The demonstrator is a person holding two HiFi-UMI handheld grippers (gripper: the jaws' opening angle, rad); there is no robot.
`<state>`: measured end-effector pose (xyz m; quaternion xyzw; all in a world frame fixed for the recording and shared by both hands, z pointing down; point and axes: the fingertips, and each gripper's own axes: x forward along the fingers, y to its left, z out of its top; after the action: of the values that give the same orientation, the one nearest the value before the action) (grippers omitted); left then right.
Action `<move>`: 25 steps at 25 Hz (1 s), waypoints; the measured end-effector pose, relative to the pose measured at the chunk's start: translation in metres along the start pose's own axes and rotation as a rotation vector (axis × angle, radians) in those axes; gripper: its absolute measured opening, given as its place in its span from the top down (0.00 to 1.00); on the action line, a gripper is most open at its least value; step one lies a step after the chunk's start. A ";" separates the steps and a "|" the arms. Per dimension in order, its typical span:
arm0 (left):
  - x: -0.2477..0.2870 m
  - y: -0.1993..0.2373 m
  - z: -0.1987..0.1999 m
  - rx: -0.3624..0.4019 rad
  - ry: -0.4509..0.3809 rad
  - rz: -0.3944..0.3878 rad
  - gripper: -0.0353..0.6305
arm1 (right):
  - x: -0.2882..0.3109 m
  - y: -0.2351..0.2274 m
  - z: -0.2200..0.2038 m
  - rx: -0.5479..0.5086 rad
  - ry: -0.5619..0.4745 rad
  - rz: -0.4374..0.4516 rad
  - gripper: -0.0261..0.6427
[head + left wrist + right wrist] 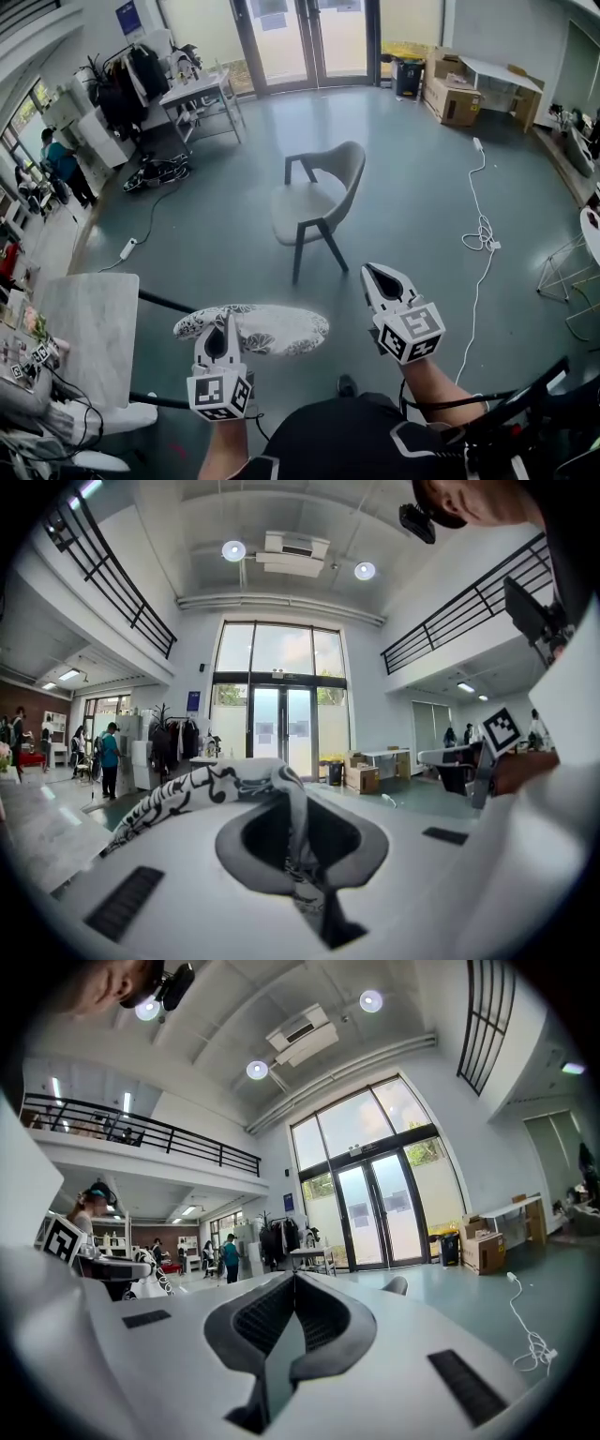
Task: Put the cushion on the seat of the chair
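patterned cloth cushion (274, 328), smooth matt chair (302, 212), glossy floor (408, 159).

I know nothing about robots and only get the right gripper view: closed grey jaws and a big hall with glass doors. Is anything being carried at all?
Observer: Yes. The left gripper is shut on the near edge of a round black-and-white patterned cushion.
Operator: I see only a sliver of a chair. Is something on it?
Observer: No. The grey chair with dark legs stands ahead on the floor, and its seat is bare.
Operator: Is my gripper helping to hold the cushion?
Observer: No. In the head view the right gripper is off the cushion's right edge, apart from it.
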<state>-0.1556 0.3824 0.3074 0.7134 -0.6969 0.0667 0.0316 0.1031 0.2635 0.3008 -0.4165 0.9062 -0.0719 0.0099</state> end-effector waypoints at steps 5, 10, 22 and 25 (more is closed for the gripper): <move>0.021 -0.008 0.007 0.021 0.001 0.012 0.91 | 0.014 -0.027 0.002 -0.003 -0.010 0.007 0.94; 0.042 -0.021 -0.003 0.036 0.005 0.025 0.91 | 0.025 -0.052 -0.012 0.000 -0.007 0.027 0.94; 0.103 -0.003 0.001 0.023 0.015 0.006 0.91 | 0.078 -0.073 -0.006 -0.011 0.011 0.020 0.94; 0.122 0.005 0.004 0.031 0.003 -0.007 0.91 | 0.094 -0.078 -0.002 -0.015 0.013 0.005 0.94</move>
<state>-0.1581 0.2613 0.3205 0.7162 -0.6931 0.0786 0.0220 0.1006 0.1429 0.3179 -0.4136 0.9079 -0.0677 0.0011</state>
